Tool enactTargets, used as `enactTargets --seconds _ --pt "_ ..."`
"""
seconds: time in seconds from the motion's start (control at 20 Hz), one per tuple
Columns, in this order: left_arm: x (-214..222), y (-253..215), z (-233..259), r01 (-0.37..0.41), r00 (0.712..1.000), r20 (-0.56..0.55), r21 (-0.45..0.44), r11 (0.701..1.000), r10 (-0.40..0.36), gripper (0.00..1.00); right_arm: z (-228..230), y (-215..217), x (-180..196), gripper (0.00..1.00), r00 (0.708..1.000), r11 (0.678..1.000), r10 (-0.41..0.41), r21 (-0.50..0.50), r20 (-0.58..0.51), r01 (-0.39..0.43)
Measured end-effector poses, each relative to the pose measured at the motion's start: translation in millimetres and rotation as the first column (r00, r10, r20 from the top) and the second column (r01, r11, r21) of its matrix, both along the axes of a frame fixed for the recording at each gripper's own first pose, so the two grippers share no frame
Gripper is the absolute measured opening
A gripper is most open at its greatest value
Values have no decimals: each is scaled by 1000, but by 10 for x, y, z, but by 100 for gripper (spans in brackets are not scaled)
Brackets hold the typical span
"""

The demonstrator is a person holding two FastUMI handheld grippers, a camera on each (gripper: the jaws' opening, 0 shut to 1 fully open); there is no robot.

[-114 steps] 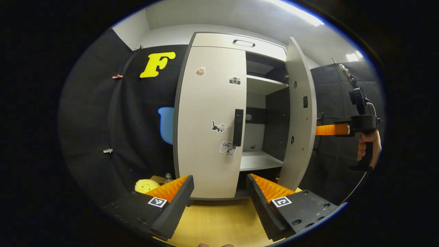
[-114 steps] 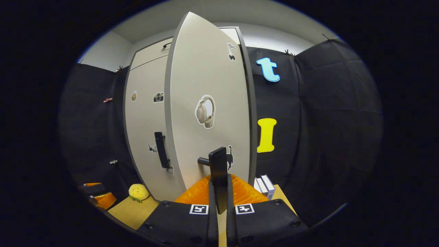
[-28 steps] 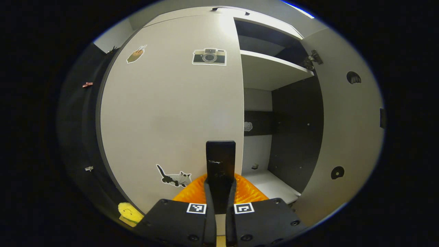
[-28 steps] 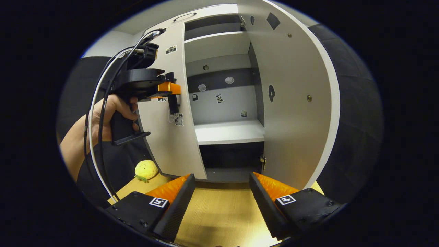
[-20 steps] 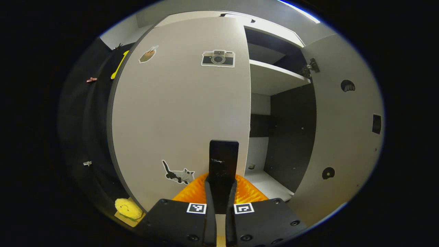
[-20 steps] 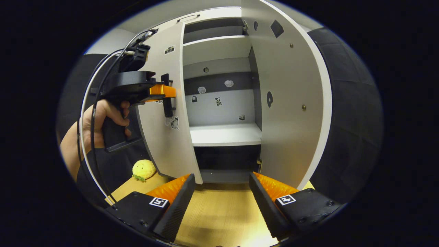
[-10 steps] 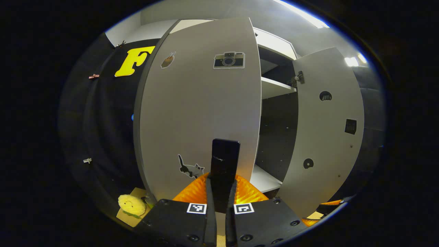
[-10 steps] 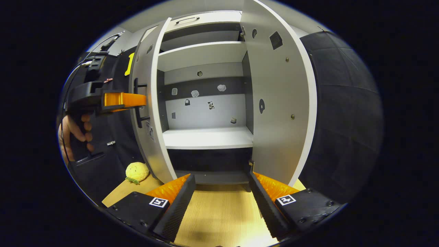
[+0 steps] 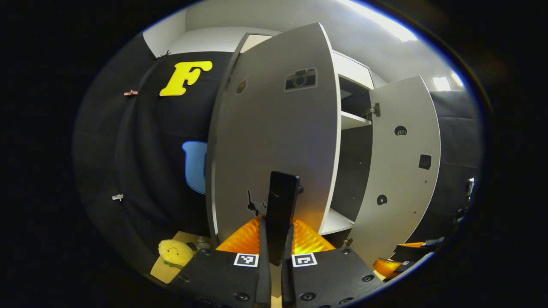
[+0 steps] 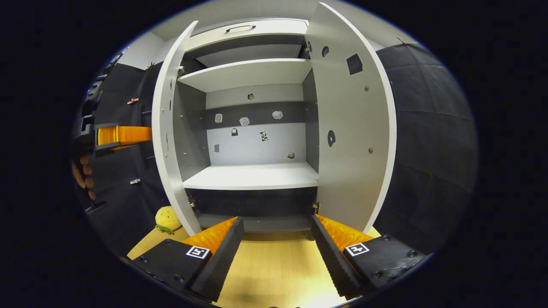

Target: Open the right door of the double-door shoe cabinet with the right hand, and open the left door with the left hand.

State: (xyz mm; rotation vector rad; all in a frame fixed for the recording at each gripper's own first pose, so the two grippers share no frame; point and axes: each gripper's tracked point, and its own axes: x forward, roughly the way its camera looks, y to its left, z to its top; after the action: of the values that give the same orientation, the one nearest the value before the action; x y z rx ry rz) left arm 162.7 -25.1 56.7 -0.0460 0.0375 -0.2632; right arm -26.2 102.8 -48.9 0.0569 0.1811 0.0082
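Fingers of the left gripper (image 9: 274, 256) are clamped on the black handle (image 9: 280, 209) of the left door (image 9: 274, 145), which is swung wide from the shoe cabinet (image 10: 252, 128). The right gripper (image 10: 276, 252) is held level before the cabinet, its fingers spread apart, holding nothing; the right door (image 10: 351, 128) stands open.

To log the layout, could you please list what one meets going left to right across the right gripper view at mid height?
Left gripper → left door → cabinet back wall with stickers → right door → black cloth wall.
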Motion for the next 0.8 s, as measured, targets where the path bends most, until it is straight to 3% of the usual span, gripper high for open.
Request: enactTargets --seconds 0.6,0.8 --pt "-67 236 25 -51 999 14 -51 997 52 14 -48 344 -64 99 1000 1000 13 -5 -1 -13" --pt "-87 387 26 -101 994 26 -46 994 102 10 -79 393 -59 98 1000 1000 6 -2 -13 -6"
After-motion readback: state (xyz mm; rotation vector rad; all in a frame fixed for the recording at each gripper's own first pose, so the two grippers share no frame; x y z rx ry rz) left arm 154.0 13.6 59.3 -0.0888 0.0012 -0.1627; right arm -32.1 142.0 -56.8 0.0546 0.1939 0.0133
